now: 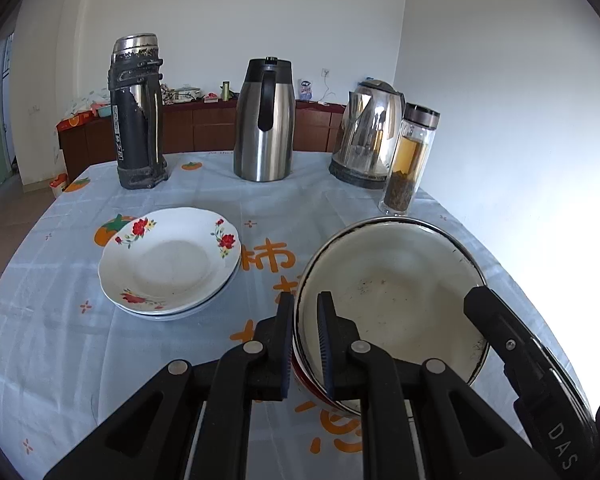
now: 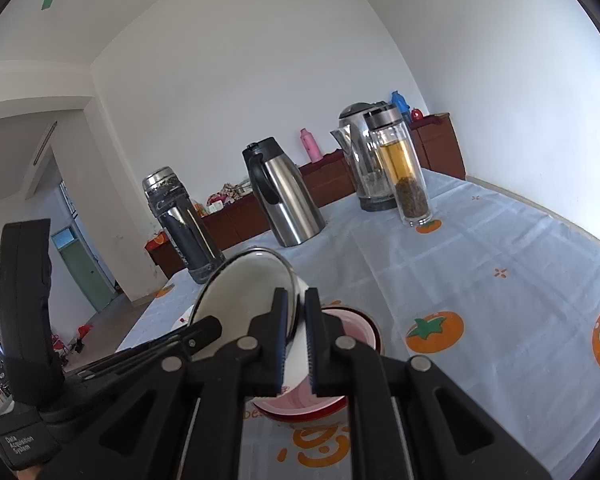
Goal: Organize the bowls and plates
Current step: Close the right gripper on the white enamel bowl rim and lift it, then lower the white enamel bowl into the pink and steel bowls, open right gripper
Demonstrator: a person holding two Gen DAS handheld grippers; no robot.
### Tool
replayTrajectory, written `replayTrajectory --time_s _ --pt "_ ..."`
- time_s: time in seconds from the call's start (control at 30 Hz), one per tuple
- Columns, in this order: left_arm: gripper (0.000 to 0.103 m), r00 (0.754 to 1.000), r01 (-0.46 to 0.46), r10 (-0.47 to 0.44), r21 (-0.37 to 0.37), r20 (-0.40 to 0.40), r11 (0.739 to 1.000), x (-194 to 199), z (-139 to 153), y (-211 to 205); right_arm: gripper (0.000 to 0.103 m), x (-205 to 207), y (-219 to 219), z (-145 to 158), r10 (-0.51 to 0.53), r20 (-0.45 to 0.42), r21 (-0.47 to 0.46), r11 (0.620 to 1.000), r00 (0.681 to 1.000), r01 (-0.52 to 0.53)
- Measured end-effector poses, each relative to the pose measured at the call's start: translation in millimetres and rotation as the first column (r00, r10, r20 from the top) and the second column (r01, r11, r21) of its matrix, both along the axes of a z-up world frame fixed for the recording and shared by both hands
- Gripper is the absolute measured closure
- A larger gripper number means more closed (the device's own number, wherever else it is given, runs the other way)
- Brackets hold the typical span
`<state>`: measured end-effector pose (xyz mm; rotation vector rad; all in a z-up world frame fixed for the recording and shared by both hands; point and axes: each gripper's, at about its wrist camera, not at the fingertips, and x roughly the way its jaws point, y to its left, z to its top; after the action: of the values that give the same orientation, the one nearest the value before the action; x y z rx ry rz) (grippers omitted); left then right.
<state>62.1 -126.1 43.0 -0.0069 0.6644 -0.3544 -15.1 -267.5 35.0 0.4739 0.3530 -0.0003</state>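
Tablecloth (image 1: 180,192): persimmon print.
Left gripper (image 1: 305,344): clamped on enamel bowl (image 1: 392,280) rim.
Right gripper (image 2: 297,344): clamped on opposite rim.

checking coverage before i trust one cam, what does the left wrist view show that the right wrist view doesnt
Only the left wrist view shows the stacked floral plates in full. Only the right wrist view shows the red bowl under the enamel bowl and a pink flask. Both show the enamel bowl clamped by both grippers, the black thermos, steel carafe, kettle and tea bottle.
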Motion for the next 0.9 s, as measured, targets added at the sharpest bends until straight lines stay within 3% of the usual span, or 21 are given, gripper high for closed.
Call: replayTrajectory --time_s 0.9 --pt "0.09 0.998 -0.004 0.006 0.037 -0.057 0.999 11 -24 -16 0.095 11 -13 -20 -0.004 -0.098 0.004 1.0 0.995 0.004"
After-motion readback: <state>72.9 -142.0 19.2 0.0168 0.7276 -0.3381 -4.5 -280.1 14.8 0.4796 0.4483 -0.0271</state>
